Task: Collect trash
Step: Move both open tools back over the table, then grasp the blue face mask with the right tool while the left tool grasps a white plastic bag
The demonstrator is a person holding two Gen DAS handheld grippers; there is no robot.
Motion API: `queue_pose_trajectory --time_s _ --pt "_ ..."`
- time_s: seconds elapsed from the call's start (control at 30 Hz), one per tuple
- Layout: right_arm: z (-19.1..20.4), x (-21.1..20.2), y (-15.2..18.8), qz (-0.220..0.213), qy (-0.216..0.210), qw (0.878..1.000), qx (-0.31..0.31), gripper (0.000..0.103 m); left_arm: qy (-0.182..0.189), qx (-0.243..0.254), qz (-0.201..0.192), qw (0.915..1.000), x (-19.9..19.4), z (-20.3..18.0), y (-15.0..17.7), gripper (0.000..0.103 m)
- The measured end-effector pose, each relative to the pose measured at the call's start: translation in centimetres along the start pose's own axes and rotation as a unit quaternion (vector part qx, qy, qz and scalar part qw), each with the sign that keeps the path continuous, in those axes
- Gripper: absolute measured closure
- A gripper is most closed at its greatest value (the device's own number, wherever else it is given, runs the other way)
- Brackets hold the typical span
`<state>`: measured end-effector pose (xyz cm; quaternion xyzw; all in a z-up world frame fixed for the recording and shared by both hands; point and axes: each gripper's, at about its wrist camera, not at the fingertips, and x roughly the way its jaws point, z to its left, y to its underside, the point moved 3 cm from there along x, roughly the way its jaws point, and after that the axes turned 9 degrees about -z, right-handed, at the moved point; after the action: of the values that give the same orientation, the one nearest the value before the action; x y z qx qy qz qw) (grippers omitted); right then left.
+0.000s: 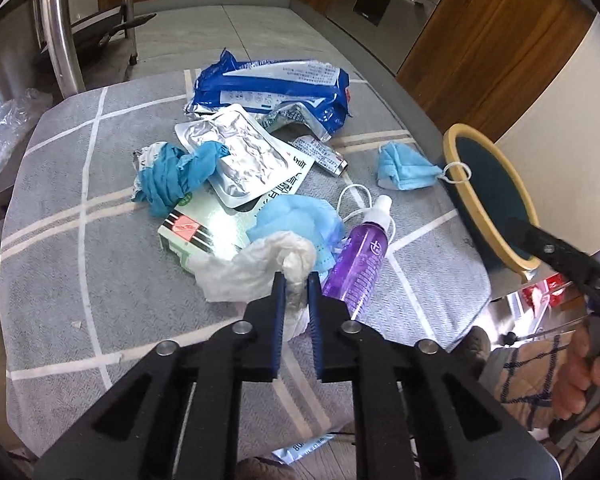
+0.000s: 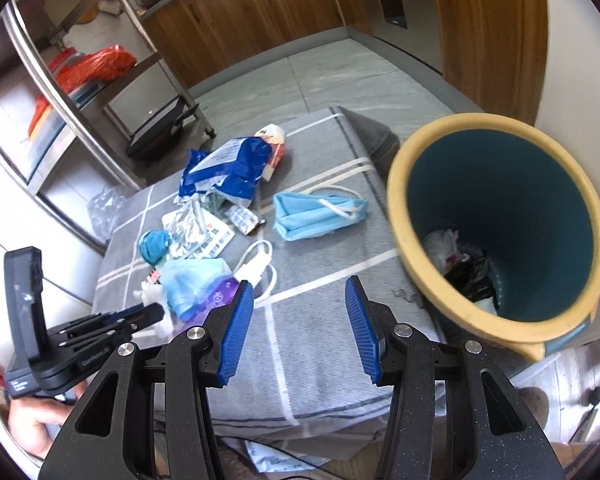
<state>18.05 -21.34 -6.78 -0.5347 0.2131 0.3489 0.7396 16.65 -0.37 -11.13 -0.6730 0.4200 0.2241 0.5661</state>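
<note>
Trash lies on a grey checked cloth [image 1: 60, 208]. My left gripper [image 1: 296, 280] is shut on a crumpled white plastic bag [image 1: 244, 272] at the near edge of the pile. Beside it lie a purple spray bottle [image 1: 360, 260], a light blue mask [image 1: 296, 220], a green box [image 1: 204, 232], a teal rag [image 1: 176, 176], a foil pouch [image 1: 236, 156], a blue wrapper [image 1: 272, 84] and a folded blue mask [image 1: 404, 168]. My right gripper [image 2: 300, 312] is open and empty over the cloth. The yellow-rimmed bin [image 2: 500, 232] is tilted toward me and holds some trash.
A metal shelf rack [image 2: 80, 92] stands at the back left with orange bags on it. Wooden cabinets [image 2: 260, 12] line the far wall. A clear plastic bag [image 1: 8, 128] lies off the cloth's left side. A wrapper lies on the floor [image 1: 300, 448].
</note>
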Motion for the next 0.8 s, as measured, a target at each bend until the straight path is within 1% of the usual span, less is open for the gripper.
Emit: queue_pose_trajectory --time_s 0.13,0.27,0.37,0.47,0.6,0.73,0.77,0.8 --pt "1.6 1.6 -0.4 0.002 0.003 0.999 -0.032 0.053 0.004 -0.025 -0.011 0.9996 -1.3 0.8 -0.4 0.094" --pt "2.9 3.4 -1.1 0.003 0.008 0.998 -0.058 0.053 0.001 -0.056 -0.038 0.9977 -2.9 2.0 -1.4 0.094" --pt "3.9 5.1 -1.6 0.003 0.024 0.996 -0.086 0.053 -0.001 -0.069 -0.057 0.9959 -3.9 2.7 -2.2 0.094" --pt "4.8 7.0 -2.1 0.001 0.053 0.991 -0.12 0.053 0.002 -0.075 -0.072 0.9946 -4.5 2.8 -2.9 0.094" --pt "5.3 10.0 -2.3 0.004 0.103 0.982 -0.159 0.053 0.003 -0.069 -0.078 0.9946 -4.5 2.4 -3.4 0.094" --pt "4.6 12.4 -2.0 0.021 0.127 0.977 -0.168 0.054 0.005 -0.061 -0.084 0.9945 -4.6 2.0 -3.9 0.094" --pt "4.4 12.7 -1.9 0.023 0.129 0.977 -0.167 0.059 0.006 -0.061 -0.086 0.9944 -4.6 2.0 -4.1 0.094" --pt "4.1 13.0 -1.8 0.024 0.13 0.977 -0.164 0.068 0.007 -0.061 -0.086 0.9944 -4.5 1.9 -4.2 0.094"
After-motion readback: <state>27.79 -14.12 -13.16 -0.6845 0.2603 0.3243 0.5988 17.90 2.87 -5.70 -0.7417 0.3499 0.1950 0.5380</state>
